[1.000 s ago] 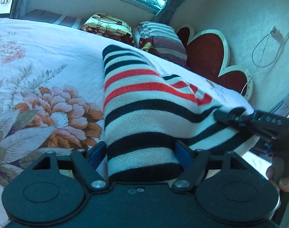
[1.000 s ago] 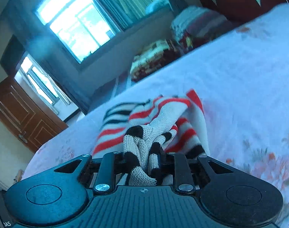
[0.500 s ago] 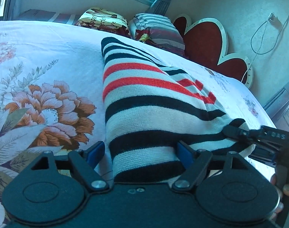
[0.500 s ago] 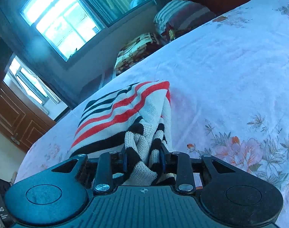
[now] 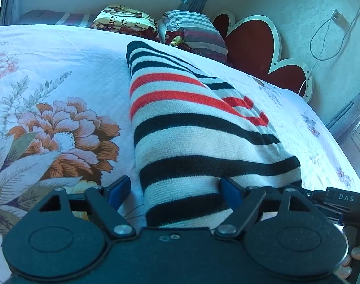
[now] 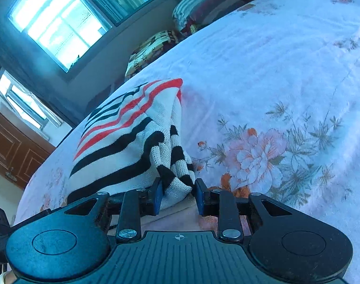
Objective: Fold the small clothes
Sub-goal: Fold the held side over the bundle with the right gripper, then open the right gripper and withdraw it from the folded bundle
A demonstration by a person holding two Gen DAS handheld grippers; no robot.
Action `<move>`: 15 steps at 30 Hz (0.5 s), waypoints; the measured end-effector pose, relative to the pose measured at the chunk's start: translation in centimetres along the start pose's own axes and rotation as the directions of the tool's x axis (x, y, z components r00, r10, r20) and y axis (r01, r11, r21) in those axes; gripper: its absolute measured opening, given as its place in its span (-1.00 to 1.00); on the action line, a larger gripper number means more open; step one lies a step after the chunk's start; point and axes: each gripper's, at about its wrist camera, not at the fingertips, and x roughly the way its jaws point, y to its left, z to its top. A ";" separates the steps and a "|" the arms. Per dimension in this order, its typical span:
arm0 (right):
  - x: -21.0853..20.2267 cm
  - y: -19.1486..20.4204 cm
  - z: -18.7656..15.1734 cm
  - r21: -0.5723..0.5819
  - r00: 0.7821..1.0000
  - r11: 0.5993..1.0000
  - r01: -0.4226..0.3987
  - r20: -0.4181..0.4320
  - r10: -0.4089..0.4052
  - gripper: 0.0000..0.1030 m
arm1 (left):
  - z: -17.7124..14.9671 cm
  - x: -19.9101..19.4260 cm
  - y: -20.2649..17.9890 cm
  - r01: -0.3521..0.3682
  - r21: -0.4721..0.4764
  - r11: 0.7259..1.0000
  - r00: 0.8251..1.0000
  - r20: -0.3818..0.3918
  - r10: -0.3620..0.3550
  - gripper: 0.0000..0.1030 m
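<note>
Striped knit garment [image 5: 199, 127] lies folded on the flowered bed sheet [image 5: 57, 75], its long axis running straight away from the left hand-held gripper [image 5: 174, 190], toward the pillows [image 5: 194, 30]. That gripper is spread wide around the near end. The right hand-held gripper [image 6: 176, 193], lately closing, has the bunched corner between narrowly parted pads; whether it pinches, I cannot tell.

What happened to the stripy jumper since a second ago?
The right gripper brought the striped sweater's bunched edge down toward the bedsheet, so the fold lies flatter. Its jaws have just closed a little, and the knit lies between them, seemingly loose. The left gripper stayed wide open around the near end.
</note>
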 end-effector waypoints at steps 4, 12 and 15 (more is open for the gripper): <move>-0.9 2.0 1.5 -0.061 0.999 0.998 0.001 0.052 0.002 -0.47 | 1.1 -1.7 -0.2 0.010 -0.005 1.000 0.998 0.061 -0.009 0.53; 0.7 6.8 3.8 -0.220 0.985 0.975 0.024 0.170 0.014 -0.47 | 4.5 -1.8 -0.9 0.002 -0.013 1.000 0.990 0.140 0.000 0.53; 3.2 7.1 3.4 -0.234 0.993 0.972 0.011 0.120 0.018 -0.47 | 5.4 -0.5 -1.3 -0.001 0.006 1.000 0.992 0.128 0.000 0.53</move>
